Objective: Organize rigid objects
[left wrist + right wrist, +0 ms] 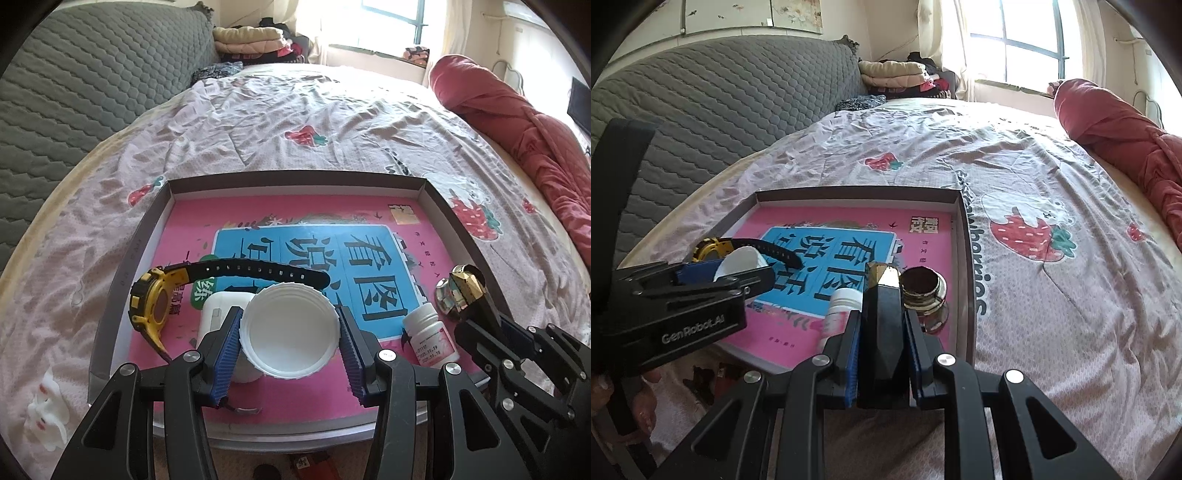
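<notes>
Both grippers hold things above the near end of the tray.

Left gripper [290,332] is clamped on a white lid [291,332]; right gripper [882,354] is clamped on a black and gold bottle [882,321]. Lower each slowly into a free place on the tray [461,221], not touching the pill bottle [430,339], the watch [155,299] behind.
</notes>
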Action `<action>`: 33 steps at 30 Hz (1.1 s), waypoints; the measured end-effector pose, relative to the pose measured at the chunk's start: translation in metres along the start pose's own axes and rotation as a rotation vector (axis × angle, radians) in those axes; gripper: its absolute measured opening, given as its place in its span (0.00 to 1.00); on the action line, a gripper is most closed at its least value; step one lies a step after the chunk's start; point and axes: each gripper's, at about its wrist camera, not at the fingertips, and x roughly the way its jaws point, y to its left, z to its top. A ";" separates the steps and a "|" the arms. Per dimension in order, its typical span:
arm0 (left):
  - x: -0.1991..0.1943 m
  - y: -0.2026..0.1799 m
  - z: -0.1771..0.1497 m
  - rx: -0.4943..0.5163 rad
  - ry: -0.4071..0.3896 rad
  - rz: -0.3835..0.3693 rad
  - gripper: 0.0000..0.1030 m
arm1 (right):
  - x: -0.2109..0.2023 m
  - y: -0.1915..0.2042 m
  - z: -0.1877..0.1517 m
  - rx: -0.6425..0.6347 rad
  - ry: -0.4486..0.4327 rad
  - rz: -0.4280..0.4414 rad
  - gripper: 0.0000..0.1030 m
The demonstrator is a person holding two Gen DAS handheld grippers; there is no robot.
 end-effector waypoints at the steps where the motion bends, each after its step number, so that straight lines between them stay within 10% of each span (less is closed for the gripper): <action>1: 0.001 0.000 0.000 0.004 0.000 -0.001 0.50 | 0.002 -0.001 0.000 0.002 0.006 -0.002 0.22; 33: 0.019 -0.023 -0.008 0.060 0.060 -0.069 0.50 | 0.011 -0.001 -0.003 0.006 0.062 0.000 0.22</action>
